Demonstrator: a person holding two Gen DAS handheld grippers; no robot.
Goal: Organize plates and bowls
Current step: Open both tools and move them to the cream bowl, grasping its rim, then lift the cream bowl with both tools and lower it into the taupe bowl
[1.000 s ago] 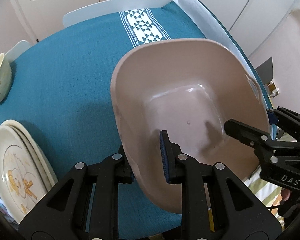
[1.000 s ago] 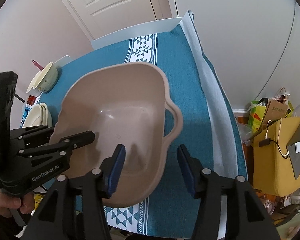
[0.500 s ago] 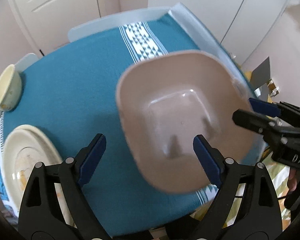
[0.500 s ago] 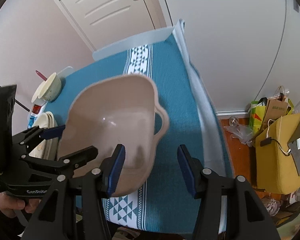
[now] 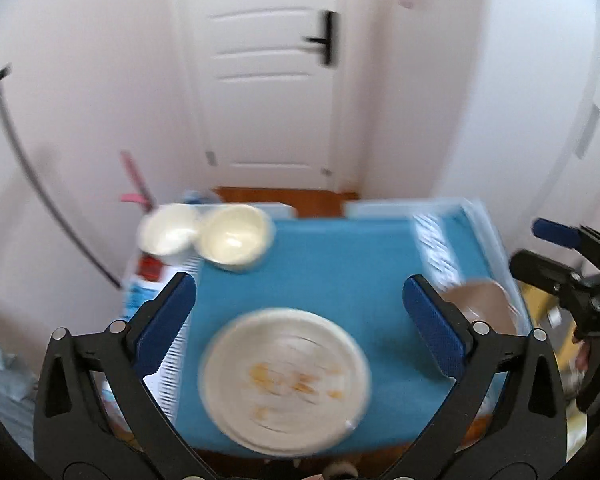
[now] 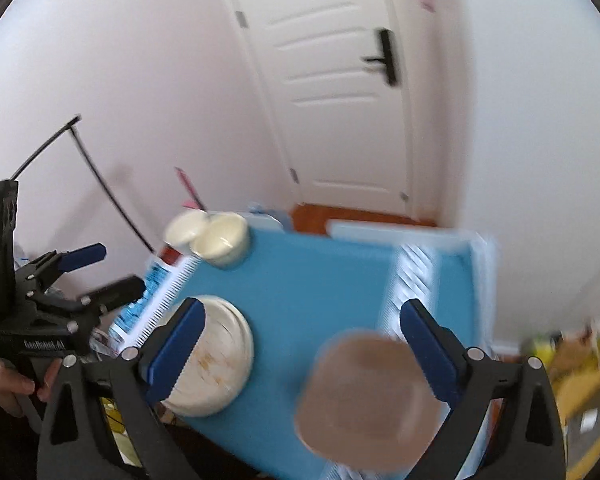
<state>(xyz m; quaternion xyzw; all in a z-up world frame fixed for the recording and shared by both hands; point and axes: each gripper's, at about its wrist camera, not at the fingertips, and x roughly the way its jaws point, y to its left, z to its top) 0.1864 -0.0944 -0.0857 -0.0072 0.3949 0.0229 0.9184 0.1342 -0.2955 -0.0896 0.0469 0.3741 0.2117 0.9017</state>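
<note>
On the blue desk (image 5: 340,264) your plates (image 5: 286,378) sit stacked at the near edge, the beige basin (image 6: 370,398) beside them, 2 cream bowls (image 5: 236,242) far off, unsorted; your left gripper (image 5: 300,322) and right gripper (image 6: 300,346) hang wide apart, empty; nothing blocks them.

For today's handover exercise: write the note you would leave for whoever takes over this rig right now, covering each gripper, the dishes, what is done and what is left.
Left gripper: open, holding nothing, above the stack of plates.
Right gripper: open, holding nothing, above the tan basin.
The tan basin sits free at the table's near right corner on the blue cloth. Two cream bowls sit side by side at the far left corner.
Done: basin set down.
Left, probably: gather plates and bowls into the basin. The pictures are blurred, so check positions first.
</note>
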